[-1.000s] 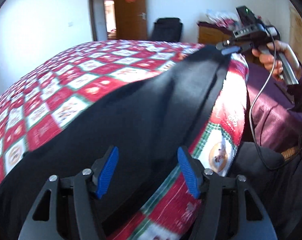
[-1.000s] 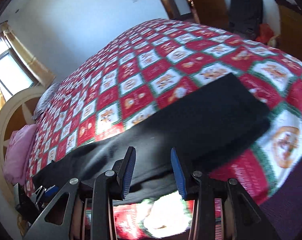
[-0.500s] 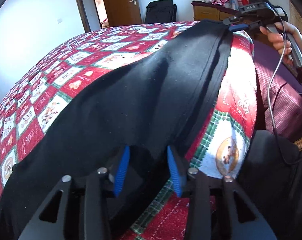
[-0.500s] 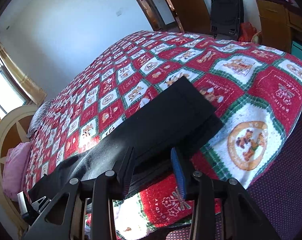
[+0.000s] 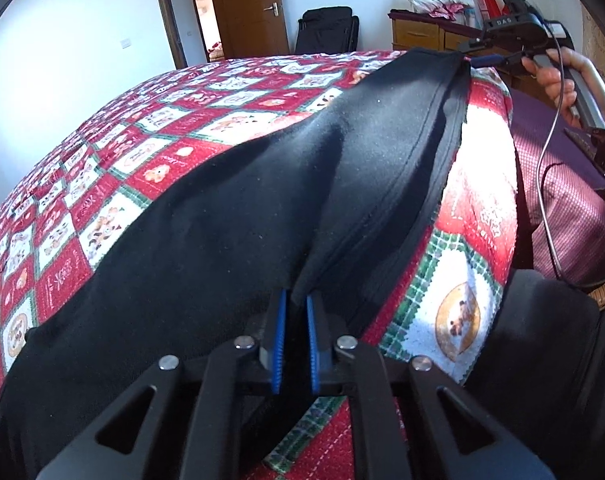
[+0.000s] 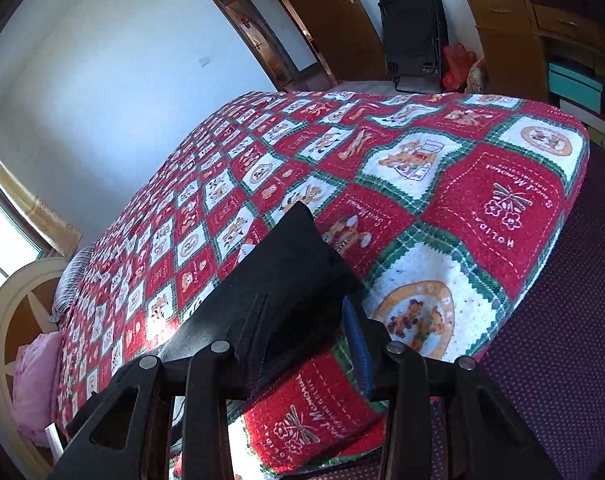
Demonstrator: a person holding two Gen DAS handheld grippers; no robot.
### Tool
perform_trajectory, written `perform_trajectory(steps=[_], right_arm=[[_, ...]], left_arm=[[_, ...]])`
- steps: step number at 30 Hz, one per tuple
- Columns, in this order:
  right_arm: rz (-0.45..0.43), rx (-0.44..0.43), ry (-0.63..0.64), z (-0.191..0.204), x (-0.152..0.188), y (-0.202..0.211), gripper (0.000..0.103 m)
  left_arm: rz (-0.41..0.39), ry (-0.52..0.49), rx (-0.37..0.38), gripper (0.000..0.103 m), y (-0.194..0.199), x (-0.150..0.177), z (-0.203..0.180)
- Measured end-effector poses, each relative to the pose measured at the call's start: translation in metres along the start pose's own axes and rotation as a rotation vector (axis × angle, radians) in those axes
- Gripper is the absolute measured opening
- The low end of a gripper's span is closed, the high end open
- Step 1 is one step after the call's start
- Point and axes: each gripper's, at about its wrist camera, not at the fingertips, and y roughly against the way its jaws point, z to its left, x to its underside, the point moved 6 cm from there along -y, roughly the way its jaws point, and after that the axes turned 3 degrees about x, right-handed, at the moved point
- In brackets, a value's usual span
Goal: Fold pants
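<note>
Black pants (image 5: 230, 216) lie stretched along the near edge of a red, white and green quilt (image 5: 174, 152). My left gripper (image 5: 296, 298) sits low over the wide upper part. Its blue pads are closing and pinch a raised ridge of the black cloth. In the left wrist view my right gripper (image 5: 476, 58) is at the far leg end, held by a hand (image 5: 554, 76). In the right wrist view that right gripper (image 6: 306, 332) stands partly open astride the leg end of the pants (image 6: 294, 264), with cloth lying loose between the fingers.
The quilt (image 6: 482, 184) drops off at the bed's corner onto a purple valance (image 6: 562, 320). A black suitcase (image 6: 414, 28), a wooden dresser (image 6: 510, 40) and a door stand beyond the bed. A pink pillow (image 6: 34, 380) lies by the headboard. A cable (image 5: 542, 200) hangs from the right gripper.
The left jaws have come together on a fold of the pants. The right gripper has slid along the leg to its end with its jaws unchanged, and has rolled.
</note>
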Motion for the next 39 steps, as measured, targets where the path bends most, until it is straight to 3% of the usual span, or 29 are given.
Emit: perform_trajectory(steps=[7,16,19,25,29,34,39], right_arm=[[-0.029,0.05,0.004,-0.002,-0.013,-0.008,0.039],[-0.015,0.002,0.006,0.0,-0.014,-0.008,0.038],[-0.014,0.047,0.059,0.005,-0.015,-0.014,0.009],[-0.072,0.008,0.117,0.021,-0.019,0.009,0.008],[-0.057,0.041,0.153,0.016,-0.009,0.011,0.008],[-0.017,0.048,0.043,-0.013,-0.009,-0.006,0.008],[-0.076,0.004,0.047,-0.005,-0.021,0.01,0.006]], left_arm=[[-0.016,0.018,0.006,0.008,0.003,-0.004,0.004],[-0.03,0.041,0.025,0.008,0.003,-0.003,0.005],[-0.044,0.035,0.023,0.005,0.007,-0.005,0.007],[-0.099,0.039,0.042,0.004,0.03,-0.014,0.01],[-0.063,0.009,0.059,0.004,0.021,-0.003,0.003],[-0.045,0.037,0.079,0.004,0.011,0.008,-0.001],[-0.095,0.067,0.081,0.004,0.026,0.001,0.005]])
